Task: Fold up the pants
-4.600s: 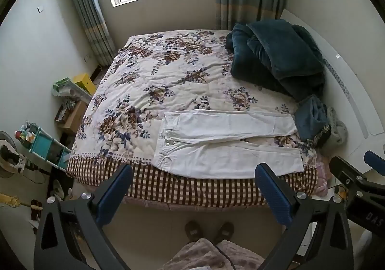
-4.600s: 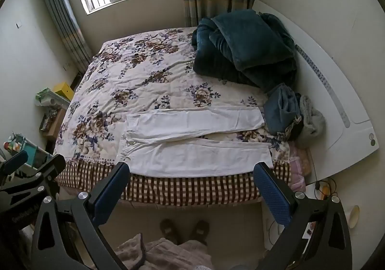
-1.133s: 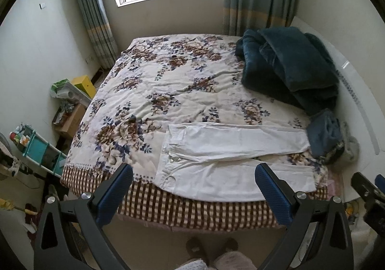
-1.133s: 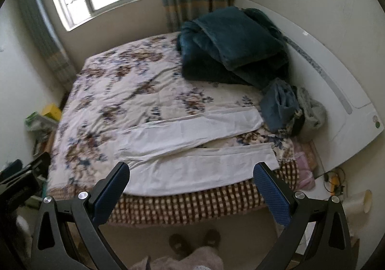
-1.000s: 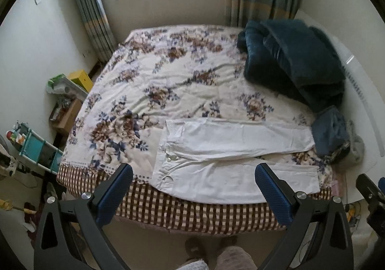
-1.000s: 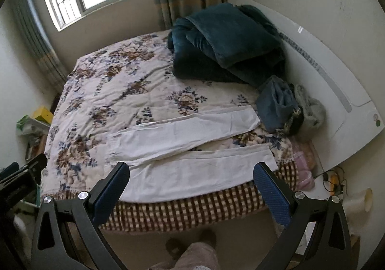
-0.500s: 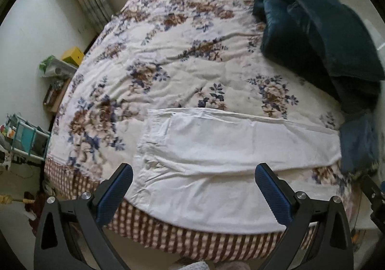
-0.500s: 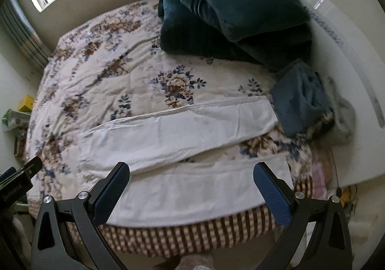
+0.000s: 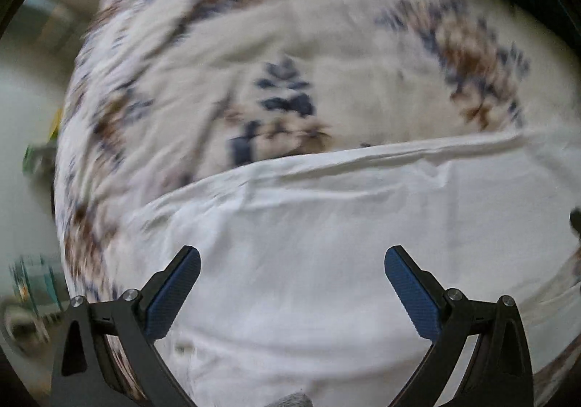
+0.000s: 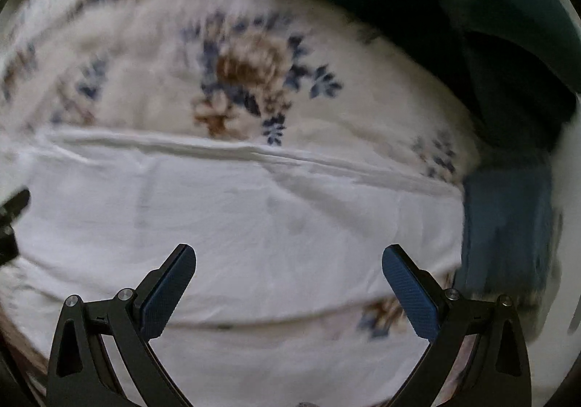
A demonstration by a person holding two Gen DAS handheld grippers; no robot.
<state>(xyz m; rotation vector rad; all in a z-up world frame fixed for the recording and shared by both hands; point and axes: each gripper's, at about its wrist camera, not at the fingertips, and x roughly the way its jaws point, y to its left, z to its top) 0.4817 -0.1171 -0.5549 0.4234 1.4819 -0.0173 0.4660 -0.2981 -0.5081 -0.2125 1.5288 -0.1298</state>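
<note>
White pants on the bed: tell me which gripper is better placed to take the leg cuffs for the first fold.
Right, probably. The right gripper hangs open over the white pants near the leg end beside the blue garment. The left gripper, also open, faces the wider waist end near the quilt edge.

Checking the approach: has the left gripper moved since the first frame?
Yes. The left gripper has closed in, forward and down, toward the white pants on the floral quilt.

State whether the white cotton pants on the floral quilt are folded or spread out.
Spread out. The white cotton pants lie flat on the floral quilt, both legs apart with quilt showing between them; no fold yet.
</note>
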